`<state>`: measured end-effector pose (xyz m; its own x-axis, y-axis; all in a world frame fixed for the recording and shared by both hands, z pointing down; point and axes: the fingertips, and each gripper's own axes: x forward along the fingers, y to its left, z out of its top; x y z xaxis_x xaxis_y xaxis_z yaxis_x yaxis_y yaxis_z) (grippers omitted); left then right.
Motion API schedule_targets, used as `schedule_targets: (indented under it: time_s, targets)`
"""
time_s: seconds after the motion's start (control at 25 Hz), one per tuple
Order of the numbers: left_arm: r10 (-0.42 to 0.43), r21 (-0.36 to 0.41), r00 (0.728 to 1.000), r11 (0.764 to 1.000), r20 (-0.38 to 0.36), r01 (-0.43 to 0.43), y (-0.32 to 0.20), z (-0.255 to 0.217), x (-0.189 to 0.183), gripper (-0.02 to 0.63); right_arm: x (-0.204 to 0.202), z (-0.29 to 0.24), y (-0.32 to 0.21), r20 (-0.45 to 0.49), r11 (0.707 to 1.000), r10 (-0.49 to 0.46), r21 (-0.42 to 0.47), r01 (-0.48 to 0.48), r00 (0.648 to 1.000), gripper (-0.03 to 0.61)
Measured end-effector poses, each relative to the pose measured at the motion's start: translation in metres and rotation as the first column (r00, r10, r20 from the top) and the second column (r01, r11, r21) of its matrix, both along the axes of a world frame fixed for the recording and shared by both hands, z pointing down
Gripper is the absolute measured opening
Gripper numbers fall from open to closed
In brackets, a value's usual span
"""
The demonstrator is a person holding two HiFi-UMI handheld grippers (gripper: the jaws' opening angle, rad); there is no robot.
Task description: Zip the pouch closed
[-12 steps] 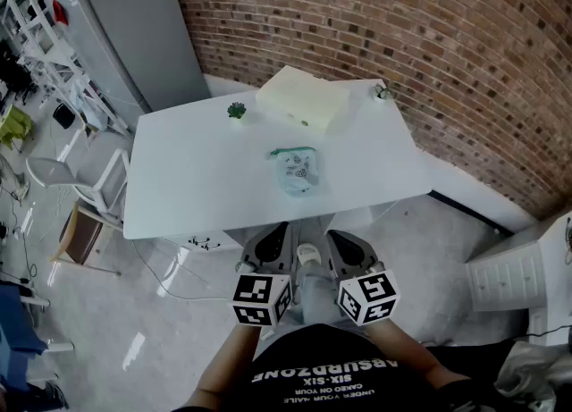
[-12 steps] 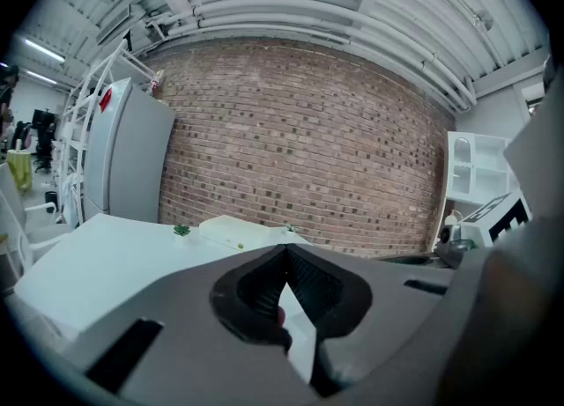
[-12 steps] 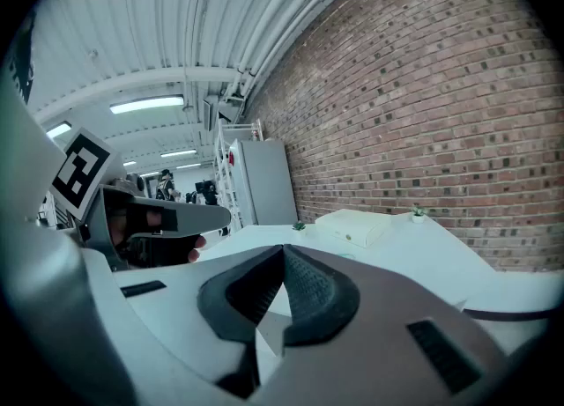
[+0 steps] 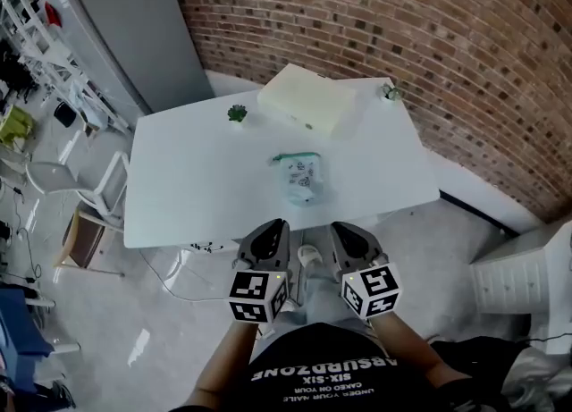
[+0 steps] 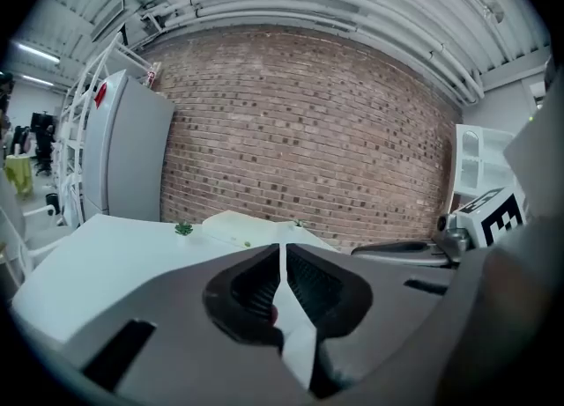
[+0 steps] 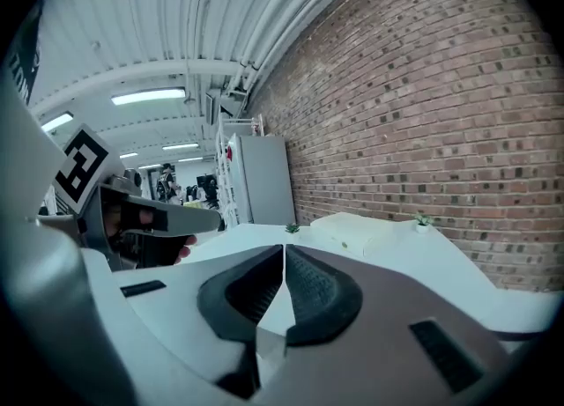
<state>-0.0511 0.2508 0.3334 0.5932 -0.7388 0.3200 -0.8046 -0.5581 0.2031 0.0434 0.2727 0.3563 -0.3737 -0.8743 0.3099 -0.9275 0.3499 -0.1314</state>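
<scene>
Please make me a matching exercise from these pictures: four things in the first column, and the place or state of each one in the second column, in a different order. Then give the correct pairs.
Things:
1. pouch
2. pale box
3. dark green plant
4. left gripper

Place or state:
A. shut and empty, held at the near edge of the table
B. on the table's far side, near the brick wall
C. on the table, left of the pale box
D. near the middle of the table

Pairs: 1-D, 2-B, 3-C, 4-A.
</scene>
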Motion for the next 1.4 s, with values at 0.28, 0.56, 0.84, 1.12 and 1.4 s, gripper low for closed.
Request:
schedule_targets:
  time_s: [0.28, 0.56, 0.84, 1.12, 1.4]
  targets:
    - [0.034, -0.007, 0.999, 0.999, -0.017, -0.034, -0.053, -0.005, 0.014, 0.048, 0.003, 0.004, -0.055, -0.007, 0.996, -0.081, -0.032, 0.081, 0.997, 0.058]
    - [0.061, -0.044, 0.998, 0.997, 0.017, -0.06, -0.101, 0.008, 0.016, 0.117, 0.005, 0.01, -0.107, -0.022, 0.989, -0.138, -0.055, 0.136, 0.99, 0.098]
    - [0.059, -0.093, 0.996, 0.994, 0.071, -0.052, -0.146, 0.03, 0.013, 0.141, 0.01, 0.025, -0.155, -0.035, 0.976, -0.201, -0.09, 0.197, 0.979, 0.101]
    - [0.041, -0.146, 0.994, 0.989, 0.105, -0.025, -0.186, 0.055, 0.01, 0.141, 0.012, 0.04, -0.202, -0.061, 0.957, -0.271, -0.12, 0.262, 0.961, 0.101]
    - [0.012, -0.187, 0.99, 0.982, 0.138, 0.014, -0.224, 0.073, 0.012, 0.141, 0.005, 0.049, -0.244, -0.09, 0.911, -0.399, -0.156, 0.383, 0.912, 0.104]
